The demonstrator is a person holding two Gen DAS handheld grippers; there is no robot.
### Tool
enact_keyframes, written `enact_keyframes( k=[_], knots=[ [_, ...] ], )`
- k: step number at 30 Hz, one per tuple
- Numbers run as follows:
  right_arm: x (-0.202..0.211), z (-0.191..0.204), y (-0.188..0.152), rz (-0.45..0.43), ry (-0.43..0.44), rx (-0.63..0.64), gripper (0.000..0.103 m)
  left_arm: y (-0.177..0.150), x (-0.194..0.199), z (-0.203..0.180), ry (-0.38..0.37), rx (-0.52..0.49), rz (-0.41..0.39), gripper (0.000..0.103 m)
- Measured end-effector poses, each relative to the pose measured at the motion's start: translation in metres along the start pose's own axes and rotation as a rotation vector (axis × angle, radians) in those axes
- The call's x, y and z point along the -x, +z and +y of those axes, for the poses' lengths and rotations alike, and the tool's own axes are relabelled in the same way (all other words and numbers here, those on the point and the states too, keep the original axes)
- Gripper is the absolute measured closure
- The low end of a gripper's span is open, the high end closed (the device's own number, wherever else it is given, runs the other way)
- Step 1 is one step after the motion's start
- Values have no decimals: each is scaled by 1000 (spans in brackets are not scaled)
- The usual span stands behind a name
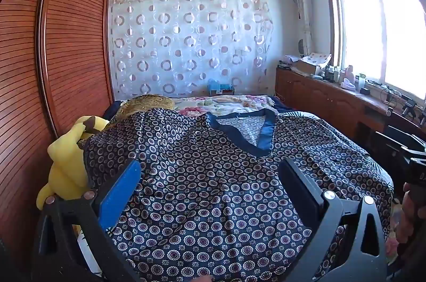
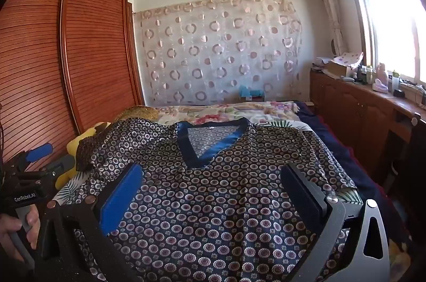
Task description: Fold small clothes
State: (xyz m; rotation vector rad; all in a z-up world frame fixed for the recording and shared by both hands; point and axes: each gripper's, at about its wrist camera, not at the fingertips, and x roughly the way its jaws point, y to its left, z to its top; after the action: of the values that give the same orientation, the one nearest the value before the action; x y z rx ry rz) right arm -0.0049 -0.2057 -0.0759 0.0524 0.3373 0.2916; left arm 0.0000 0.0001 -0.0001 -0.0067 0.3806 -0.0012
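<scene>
shirt (image 1: pixel 213 188) hem cut off below frame

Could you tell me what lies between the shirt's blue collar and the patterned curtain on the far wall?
A floral bedspread covers that stretch of bed between collar and curtain, clearest in the right wrist view.

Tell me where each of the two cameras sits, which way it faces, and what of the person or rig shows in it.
Left wrist: on the left gripper, facing across the patterned top on the bed toward the curtain; the person's other hand shows at the right edge.
Right wrist: on the right gripper, facing the same way; a hand holding the left gripper shows at left.
Shared: the top, yellow plush toy, wardrobe, open jaws.
</scene>
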Motion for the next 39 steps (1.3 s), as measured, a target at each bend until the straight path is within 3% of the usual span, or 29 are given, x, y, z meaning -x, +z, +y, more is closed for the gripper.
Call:
enact_keyframes(
  k=[39],
  knots=[
    [-1,1,-1,6,5,1,0,7,11,-5,-1,-26,-13,0]
  ],
)
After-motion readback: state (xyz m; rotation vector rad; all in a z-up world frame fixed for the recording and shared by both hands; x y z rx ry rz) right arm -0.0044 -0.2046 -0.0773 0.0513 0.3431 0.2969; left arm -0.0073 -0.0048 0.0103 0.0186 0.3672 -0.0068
